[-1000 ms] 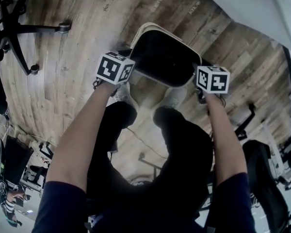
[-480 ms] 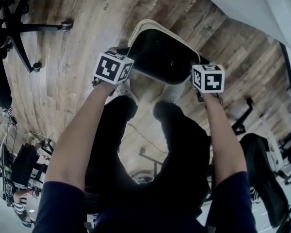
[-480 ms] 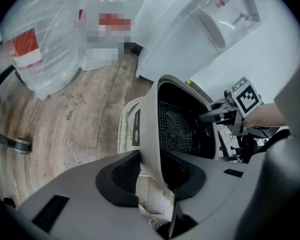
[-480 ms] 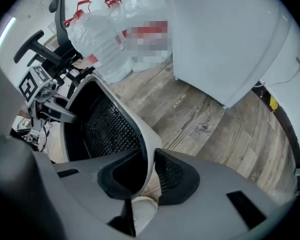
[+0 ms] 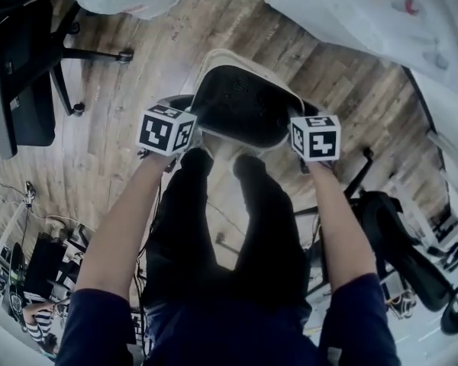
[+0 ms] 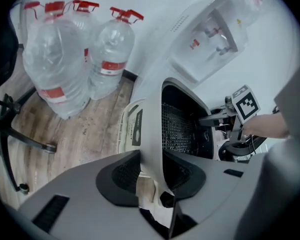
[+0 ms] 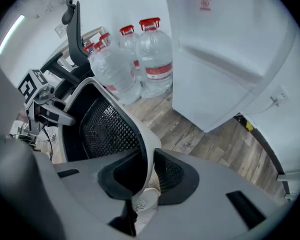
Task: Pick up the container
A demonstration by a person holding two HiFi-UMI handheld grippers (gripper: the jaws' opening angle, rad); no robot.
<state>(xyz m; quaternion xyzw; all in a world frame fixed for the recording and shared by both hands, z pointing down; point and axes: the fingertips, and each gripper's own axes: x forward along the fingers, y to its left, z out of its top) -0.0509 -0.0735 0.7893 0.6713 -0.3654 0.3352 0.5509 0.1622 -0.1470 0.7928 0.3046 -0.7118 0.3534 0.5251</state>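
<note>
Container (image 5: 240, 107), cream shell with black mesh lining, over wooden floor (image 5: 99, 155). Left gripper (image 6: 151, 170) pinches one wall. Right gripper (image 7: 149, 171) jaws are closing on the opposite wall.

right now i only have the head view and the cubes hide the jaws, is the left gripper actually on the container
Observer: Yes. In the left gripper view, the left gripper has the container by its white side wall, with both pads against it.
Operator: and the right one
Observer: The right gripper straddles the opposite rim, one pad inside by the black mesh and one outside. Its jaws are closing on the rim.
Operator: anything past the container i should know about
Observer: Large water bottles with red caps stand just beyond it.
</note>
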